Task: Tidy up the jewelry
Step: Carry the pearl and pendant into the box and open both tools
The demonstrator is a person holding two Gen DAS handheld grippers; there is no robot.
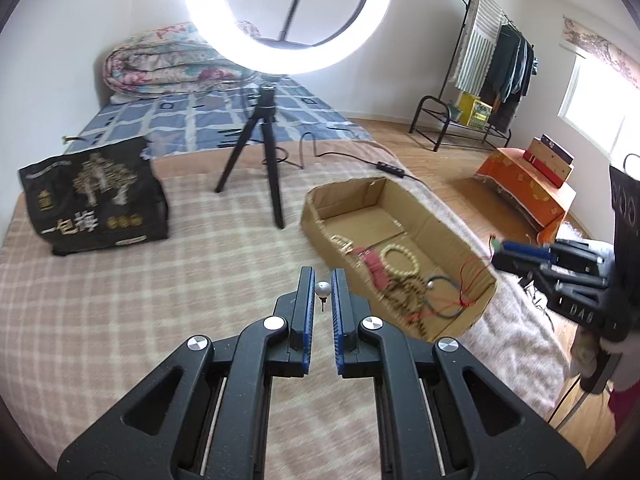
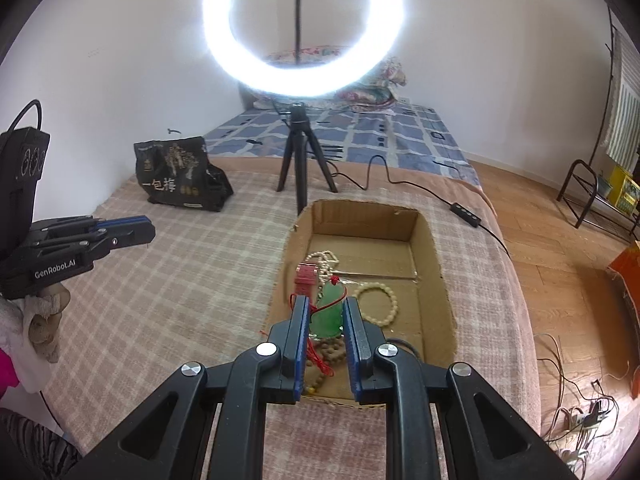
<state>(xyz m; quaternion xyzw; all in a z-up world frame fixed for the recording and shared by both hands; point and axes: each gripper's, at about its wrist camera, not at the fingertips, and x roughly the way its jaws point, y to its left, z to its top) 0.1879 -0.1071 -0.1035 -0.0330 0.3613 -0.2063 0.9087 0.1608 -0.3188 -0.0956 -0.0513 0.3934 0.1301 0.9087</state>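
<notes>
the left gripper (image 1: 322,286) pinched a small pearl earring (image 1: 322,289) between its blue fingertips (image 1: 307,280), the bead right at the tips and its thin post pointing down over the checked blanket (image 1: 160,300). the right gripper (image 2: 325,312) was clamped on a green jade pendant (image 2: 329,312), whose red cord (image 2: 316,354) trailed down between the pads, held above the near end of the cardboard box (image 2: 434,256). in the box under it lay a cream bead bracelet (image 2: 380,304), a brown bead string (image 2: 332,350), a red item (image 2: 306,276) and a pale bead necklace (image 2: 324,260); the far half of the box floor was bare. the left gripper hung just left of the box's near wall, with open blanket spreading to its left. farther back stood the tripod (image 1: 256,160) of a ring light (image 1: 288,16) and a black bag (image 1: 96,196), both well apart from the box. the bed's edge dropped away just right of the box to the wooden floor (image 2: 560,300).
</notes>
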